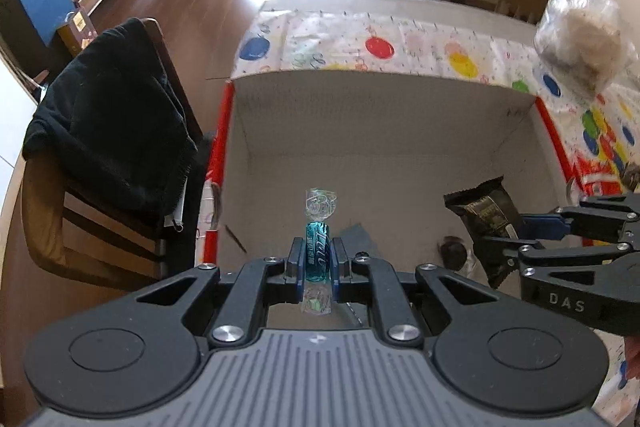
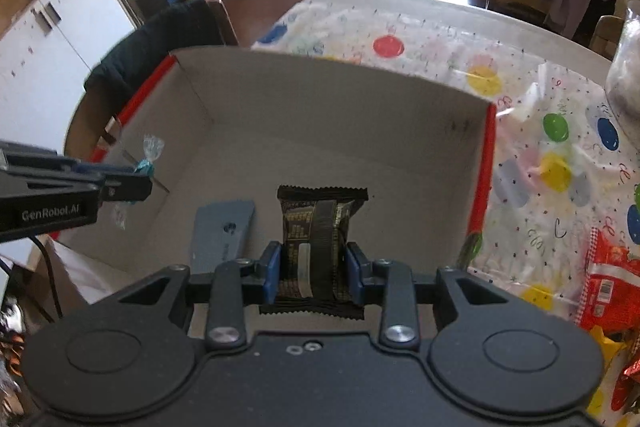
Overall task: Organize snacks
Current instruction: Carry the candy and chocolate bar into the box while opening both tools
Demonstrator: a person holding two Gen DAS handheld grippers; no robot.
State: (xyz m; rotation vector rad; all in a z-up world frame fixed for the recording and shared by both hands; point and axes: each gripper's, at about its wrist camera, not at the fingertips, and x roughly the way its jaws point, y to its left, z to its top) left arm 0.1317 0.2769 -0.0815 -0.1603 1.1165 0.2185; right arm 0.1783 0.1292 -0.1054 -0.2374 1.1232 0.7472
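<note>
Above one cardboard box [image 2: 320,131], left hand-held gripper [image 1: 317,257] clamps one candy [image 1: 318,247], right hand-held gripper [image 2: 316,267] one dark packet [image 2: 320,227].

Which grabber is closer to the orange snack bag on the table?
Right. The right gripper, holding the black snack packet over the box, has the orange bag just off to its right. The left gripper, holding the blue candy, is farther left.
</note>
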